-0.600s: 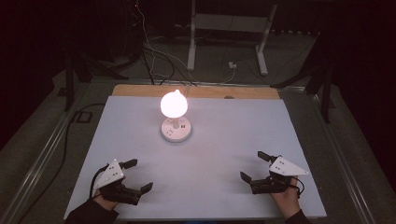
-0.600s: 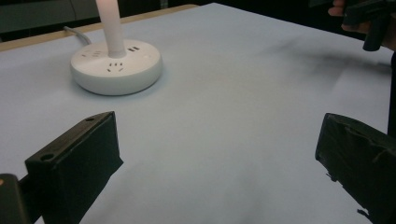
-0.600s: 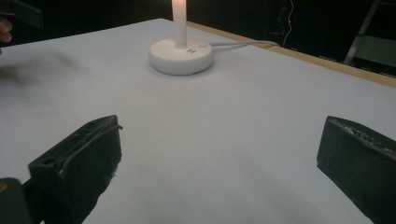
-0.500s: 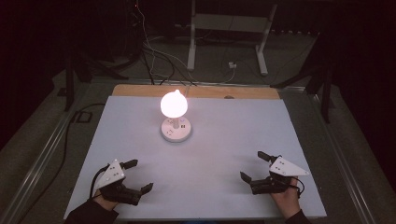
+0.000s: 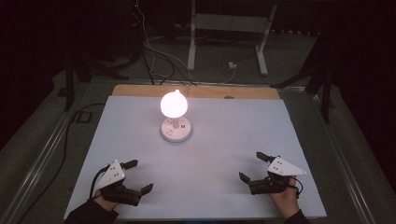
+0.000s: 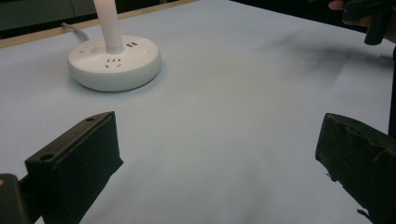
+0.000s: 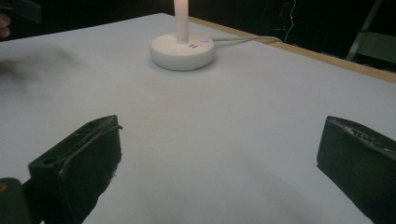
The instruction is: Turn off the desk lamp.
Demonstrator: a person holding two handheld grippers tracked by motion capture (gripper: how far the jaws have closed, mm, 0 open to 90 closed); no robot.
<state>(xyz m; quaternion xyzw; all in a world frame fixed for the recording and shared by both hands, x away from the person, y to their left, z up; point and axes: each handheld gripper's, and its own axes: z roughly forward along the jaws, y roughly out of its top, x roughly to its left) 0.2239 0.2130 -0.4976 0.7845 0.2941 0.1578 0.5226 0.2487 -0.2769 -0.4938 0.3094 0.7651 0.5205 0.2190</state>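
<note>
Your left gripper (image 5: 140, 176) rests low over the near left corner of the white tabletop (image 5: 224, 140), held in your left hand (image 5: 103, 199), and its jaws stand wide apart with nothing between them; in the left gripper view the same gripper (image 6: 215, 154) shows both black jaws spread to the two bottom corners over bare white surface. Your right gripper (image 5: 252, 167) sits near the near right corner, gripped by your right hand (image 5: 283, 198), and its jaws are likewise spread open and empty, as the right gripper view confirms (image 7: 219, 154). The two grippers are well apart from each other, one on each side of the tabletop. The lamp (image 5: 174, 105) stands upright toward the far middle of the tabletop, its round bulb lit and glowing brightly, well apart from both grippers. Its white stem rises from a round white base (image 5: 176, 133) with sockets on its top face; you see that base (image 6: 114, 63) ahead and to the left in the left gripper view, and ahead near the middle (image 7: 183, 51) in the right gripper view. A white cord (image 7: 243, 40) runs from the base toward the far wooden edge.
</note>
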